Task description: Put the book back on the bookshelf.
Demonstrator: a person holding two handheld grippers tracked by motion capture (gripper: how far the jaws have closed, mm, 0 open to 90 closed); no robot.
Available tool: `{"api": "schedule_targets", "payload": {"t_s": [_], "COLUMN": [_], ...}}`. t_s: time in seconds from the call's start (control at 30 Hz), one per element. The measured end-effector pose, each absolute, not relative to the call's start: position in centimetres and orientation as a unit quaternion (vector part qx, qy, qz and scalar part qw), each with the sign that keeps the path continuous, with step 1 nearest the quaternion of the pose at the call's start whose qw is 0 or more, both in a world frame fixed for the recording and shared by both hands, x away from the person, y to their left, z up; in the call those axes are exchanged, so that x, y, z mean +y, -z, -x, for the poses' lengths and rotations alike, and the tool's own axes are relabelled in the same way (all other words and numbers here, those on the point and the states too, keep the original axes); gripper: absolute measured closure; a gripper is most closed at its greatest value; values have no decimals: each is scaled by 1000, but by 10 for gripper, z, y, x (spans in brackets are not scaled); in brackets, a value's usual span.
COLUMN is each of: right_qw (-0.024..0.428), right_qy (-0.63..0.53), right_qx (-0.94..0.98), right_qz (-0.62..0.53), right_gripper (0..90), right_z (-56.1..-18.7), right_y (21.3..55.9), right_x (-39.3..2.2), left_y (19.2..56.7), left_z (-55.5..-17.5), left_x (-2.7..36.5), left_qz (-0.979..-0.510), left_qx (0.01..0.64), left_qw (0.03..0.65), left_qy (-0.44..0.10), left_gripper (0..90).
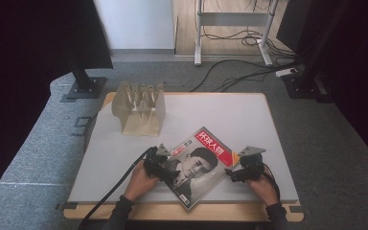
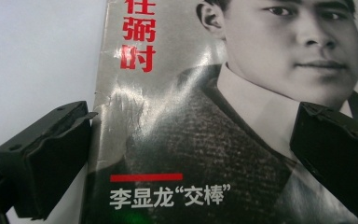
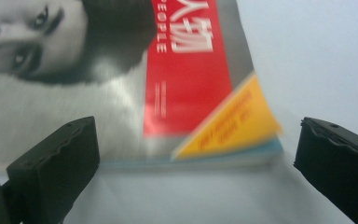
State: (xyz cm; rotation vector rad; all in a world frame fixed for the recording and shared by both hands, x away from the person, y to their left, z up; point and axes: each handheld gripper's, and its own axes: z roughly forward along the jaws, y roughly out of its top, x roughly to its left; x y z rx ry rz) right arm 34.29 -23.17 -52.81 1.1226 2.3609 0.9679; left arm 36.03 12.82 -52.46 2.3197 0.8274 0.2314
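A magazine [image 1: 199, 163] with a grey portrait cover and a red title band lies flat and turned at an angle on the near middle of the table. My left gripper [image 1: 165, 165] stands open at its left edge; in the left gripper view the magazine [image 2: 205, 116] lies under the wide gap between the jaws. My right gripper [image 1: 237, 171] is open just off the magazine's right corner. In the right gripper view the red and yellow corner of the magazine [image 3: 200, 93] sits ahead of the jaws, with nothing between them.
A beige slotted file rack [image 1: 139, 108] stands at the back left of the white table [image 1: 220, 112]. Beyond the table are dark stands, a metal frame and cables on the grey floor. The table's wooden front edge runs just under the person's hands.
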Motion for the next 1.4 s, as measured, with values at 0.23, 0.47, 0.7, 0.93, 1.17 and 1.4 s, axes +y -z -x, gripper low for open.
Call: {"api": "schedule_targets", "payload": {"t_s": [0.23, 0.47, 0.7, 0.93, 1.17, 1.4], "right_qw": [179, 187, 172, 173, 182, 184], "right_qy": [-333, -330, -339, -329, -319, -312], "right_qx": [840, 839, 831, 834, 835, 834], "right_qz": [-389, -391, -406, -408, -409, -417], "right_gripper": [0, 0, 0, 0, 0, 0], "right_z": [-333, -339, -347, -356, -370, -392], "right_y": [532, 531, 534, 532, 530, 529], "right_x": [-235, -229, -231, -229, -225, -223], "left_y": [524, 512, 506, 523, 522, 525], "left_z": [-348, -349, -365, -378, -367, -350], "left_x": [127, 151, 188, 199, 194, 189], "left_qz": [-887, -886, -865, -856, -863, -860], "left_qx": [317, 320, 367, 396, 381, 381], "left_qw": [325, 314, 301, 292, 293, 309], "left_qy": [-87, -114, -160, -160, -159, -139], "left_gripper": [0, 0, 0, 0, 0, 0]}}
